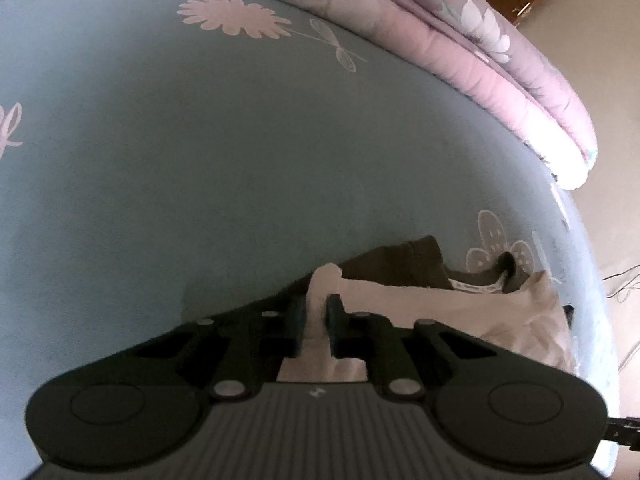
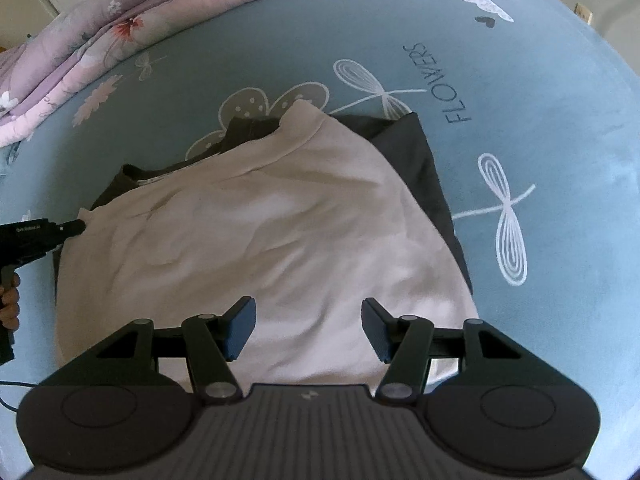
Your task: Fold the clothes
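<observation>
Fabric fills the middle of both views: a pale pink garment point(image 2: 256, 240) lies spread flat on a blue bedsheet point(image 2: 540, 140) printed with white dragonflies, flowers and the word FLOWERS. Under the pale garment lies a dark grey garment point(image 2: 420, 152), whose edges show along the pale one's far side and right side. A pink floral quilt point(image 2: 80, 60) is bunched along the sheet's far edge, well apart from the pale garment.

The left gripper point(image 1: 318, 312) has its jaws pressed nearly together on a raised fold of the pale pink garment point(image 1: 440, 300); the cloth stands up between the two dark fingers point(image 1: 335, 308) and runs back under the gripper body. In the right wrist view this same gripper point(image 2: 78, 226) comes in from the left edge with its tip at the pale garment's left edge, near its far corner. A hand point(image 2: 10, 300) grips its handle, just beside the garment's left side.

The right gripper point(image 2: 308, 328) hangs over the near part of the pale garment, jaws spread wide. Its blue-padded fingertips point(image 2: 240, 328) stand apart with bare cloth between them, and neither pad pinches any fabric; whether the tips touch the cloth I cannot tell.

In the left wrist view, part of the dark grey garment point(image 1: 400, 264) shows just beyond the pinched fold, and a thin cable point(image 1: 624, 280) lies on the floor past the sheet's right edge.
</observation>
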